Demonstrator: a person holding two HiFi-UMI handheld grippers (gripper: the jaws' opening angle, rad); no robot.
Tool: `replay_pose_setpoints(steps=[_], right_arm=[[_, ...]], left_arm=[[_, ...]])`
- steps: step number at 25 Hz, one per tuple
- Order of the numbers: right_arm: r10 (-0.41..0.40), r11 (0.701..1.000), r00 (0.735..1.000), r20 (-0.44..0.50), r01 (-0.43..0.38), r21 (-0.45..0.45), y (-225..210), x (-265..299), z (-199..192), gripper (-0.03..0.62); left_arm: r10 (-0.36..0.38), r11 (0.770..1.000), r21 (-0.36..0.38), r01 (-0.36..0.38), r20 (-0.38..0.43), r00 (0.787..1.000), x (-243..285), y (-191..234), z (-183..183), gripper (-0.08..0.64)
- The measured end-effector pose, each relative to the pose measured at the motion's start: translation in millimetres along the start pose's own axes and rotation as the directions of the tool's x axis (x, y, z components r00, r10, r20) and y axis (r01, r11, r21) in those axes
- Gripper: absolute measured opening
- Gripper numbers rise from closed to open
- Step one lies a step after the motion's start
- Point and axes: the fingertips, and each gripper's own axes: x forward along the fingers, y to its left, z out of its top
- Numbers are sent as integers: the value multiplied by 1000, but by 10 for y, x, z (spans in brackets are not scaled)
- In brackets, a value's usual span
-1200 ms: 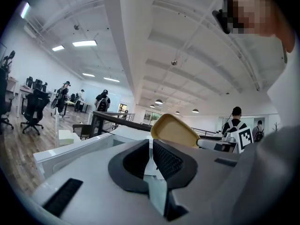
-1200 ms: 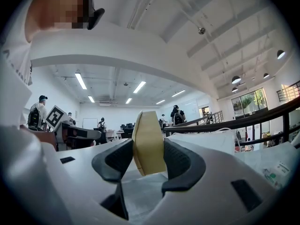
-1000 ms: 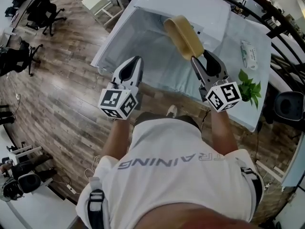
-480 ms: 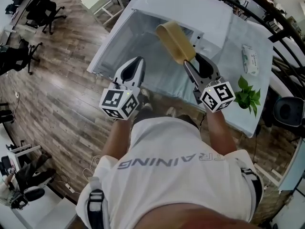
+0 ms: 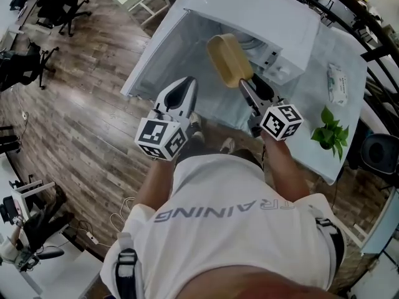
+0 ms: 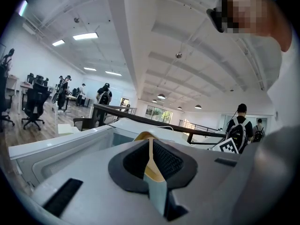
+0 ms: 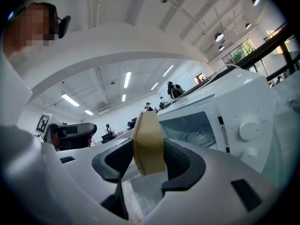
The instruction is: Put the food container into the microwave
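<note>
Right gripper [image 7: 149,156]: my jaws clamp the tan food container [image 5: 229,59] at its near end, and it stands on edge | container: in the air at the mouth of the open microwave [image 5: 262,8] | left gripper [image 6: 150,156]: jaws together, nothing between them, held beside the open door [image 5: 153,61].

Table [image 5: 315,95]: pale cloth cover | potted plant [image 5: 329,131]: green, near the table's right edge | wipes pack [image 5: 338,83]: flat on the cloth, beyond the plant, apart from it | floor [image 5: 81,111]: wood planks | office chairs [image 5: 61,4]: black, upper left | ceiling lights [image 6: 85,35]: lit
</note>
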Motion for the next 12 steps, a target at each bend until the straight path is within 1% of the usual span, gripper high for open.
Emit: replay_pose_setpoints(steps=[2,6,12], right_arm=[[-3,1000,1000,-17,4,31,-54,95,-94,218],[-31,990,999,-22,34,140,-200,285,-225,218],[-84,977,996,-32,89,196,-369,634,-345,218]], left_arm=[[-1,1000,0,1,-5,1000,14,28,-20,51],[-4,1000,-7,4,-17,1000,29,106,-29,51],[-6,1000,-12,5,-42,999,78,274,-54,51]])
